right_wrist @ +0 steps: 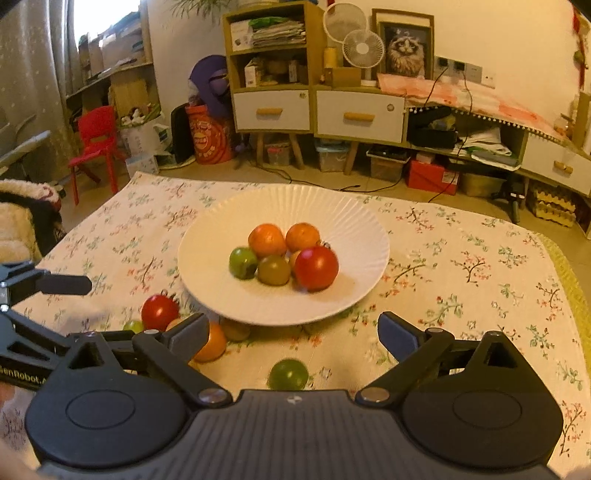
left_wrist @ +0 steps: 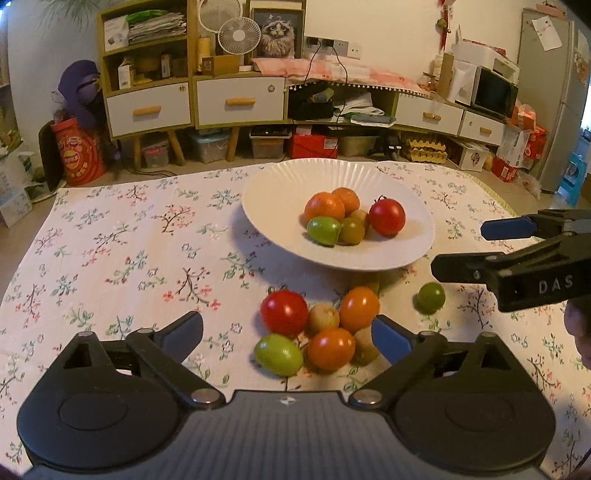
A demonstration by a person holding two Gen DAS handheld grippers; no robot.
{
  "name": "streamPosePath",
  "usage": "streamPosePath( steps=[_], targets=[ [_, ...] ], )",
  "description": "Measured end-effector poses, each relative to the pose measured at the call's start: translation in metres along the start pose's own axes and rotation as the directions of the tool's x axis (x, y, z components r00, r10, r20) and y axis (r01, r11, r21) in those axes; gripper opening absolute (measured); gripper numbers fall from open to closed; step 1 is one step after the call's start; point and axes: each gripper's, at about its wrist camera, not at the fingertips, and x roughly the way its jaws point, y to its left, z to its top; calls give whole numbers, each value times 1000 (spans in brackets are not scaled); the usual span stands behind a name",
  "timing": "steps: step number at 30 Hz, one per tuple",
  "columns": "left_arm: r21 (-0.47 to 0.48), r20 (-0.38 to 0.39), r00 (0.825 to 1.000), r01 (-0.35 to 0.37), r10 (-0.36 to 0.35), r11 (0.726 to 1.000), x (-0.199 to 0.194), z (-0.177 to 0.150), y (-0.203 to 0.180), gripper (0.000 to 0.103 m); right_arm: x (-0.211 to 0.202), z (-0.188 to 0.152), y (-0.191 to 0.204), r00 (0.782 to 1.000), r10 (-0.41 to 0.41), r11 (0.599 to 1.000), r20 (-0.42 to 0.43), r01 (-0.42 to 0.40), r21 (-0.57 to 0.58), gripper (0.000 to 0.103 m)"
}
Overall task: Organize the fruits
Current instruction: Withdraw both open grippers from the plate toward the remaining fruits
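Fruits split between two spots: a heap in the white plate point(left_wrist: 280, 206) and a loose cluster on the floral tablecloth point(left_wrist: 129, 240) just in front of it

In the plate: two oranges point(left_wrist: 324, 206) side by side at the back, a red apple point(left_wrist: 386, 216) to the right, a green fruit point(left_wrist: 324, 230) to the left and a dull olive-brown one point(left_wrist: 352, 230) between them, all touching in one clump near the middle of the ribbed dish

On the cloth, close to the near rim: a red tomato-like fruit point(left_wrist: 284, 312), a small brown kiwi point(left_wrist: 324, 318), an orange fruit point(left_wrist: 359, 309), a second orange one point(left_wrist: 331, 348) in front, an oblong green fruit point(left_wrist: 279, 354) at the near left, another brownish piece partly hidden behind a blue pad. Packed together, most touching

Off to the right, alone: a small round green fruit point(left_wrist: 430, 297), apart from the cluster, blurred in both views, lying on the cloth

Left gripper point(left_wrist: 288, 334) spread wide, nothing between the fingers, hanging over the cluster's near edge

Right gripper point(right_wrist: 293, 332) likewise wide open and empty, low over the cloth near the lone green fruit point(right_wrist: 288, 374), seen in the left view as black arms with a blue pad point(left_wrist: 508, 228)

Behind: wooden cabinets with white drawers point(left_wrist: 240, 101), small white fan point(left_wrist: 239, 36), framed cat picture point(left_wrist: 277, 35)
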Motion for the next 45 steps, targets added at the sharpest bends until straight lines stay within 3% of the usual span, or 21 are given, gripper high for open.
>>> streamPosePath(
  steps=[12,26,31,35,40,45],
  targets=[
    [8,-53,999,5,-5,1000,-4,-29,2,103,-11,-25,16,1000,17,998,-21,-19,-57,102],
    [-4,-75,997,-4,4,1000,-5,-52,11,103,-14,-47,8,998,-8,998,-60,4,-68,102],
    [14,-70,997,-26,27,1000,4,-60,13,103,-4,-55,8,996,-34,996,-85,27,-81,102],
    [39,-20,1000,-21,22,999,6,-63,12,103,5,-61,7,994,-47,995,-98,38,-90,102],
    [26,9,1000,-27,26,999,12,-59,15,103,10,-62,4,997,-35,996,-62,30,-80,101],
    [13,30,999,-32,31,999,18,-50,17,90,14,-58,7,999,-24,995,-37,20,-97,94]
  ],
)
